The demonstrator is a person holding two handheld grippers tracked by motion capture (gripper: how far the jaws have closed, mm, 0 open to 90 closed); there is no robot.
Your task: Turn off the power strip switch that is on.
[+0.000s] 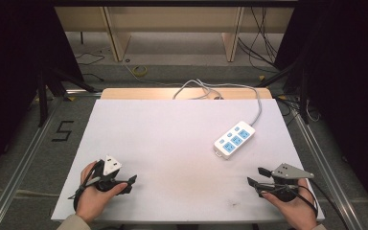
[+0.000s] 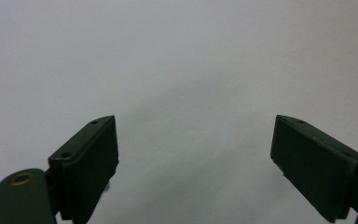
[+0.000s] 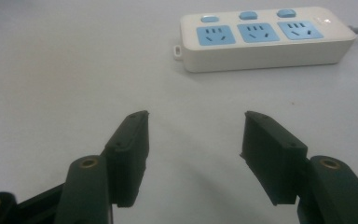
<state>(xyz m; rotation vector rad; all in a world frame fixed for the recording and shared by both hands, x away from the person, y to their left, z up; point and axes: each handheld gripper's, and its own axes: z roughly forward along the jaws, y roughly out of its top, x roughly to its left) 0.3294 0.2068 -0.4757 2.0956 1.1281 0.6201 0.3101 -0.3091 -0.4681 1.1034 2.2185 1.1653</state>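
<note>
A white power strip with three blue sockets and blue switches lies right of the table's middle; it also appears at the top of the right gripper view. Its grey cable runs off the far edge. My right gripper rests near the front right corner, open, jaws empty and pointing left toward the strip. My left gripper sits at the front left, open with nothing between its jaws, facing bare white tabletop.
The white table top has a faint smudge near its front middle. Beyond the far edge lie floor cables and wooden furniture legs. Metal rails run along both sides; a "5" marking is on the floor at left.
</note>
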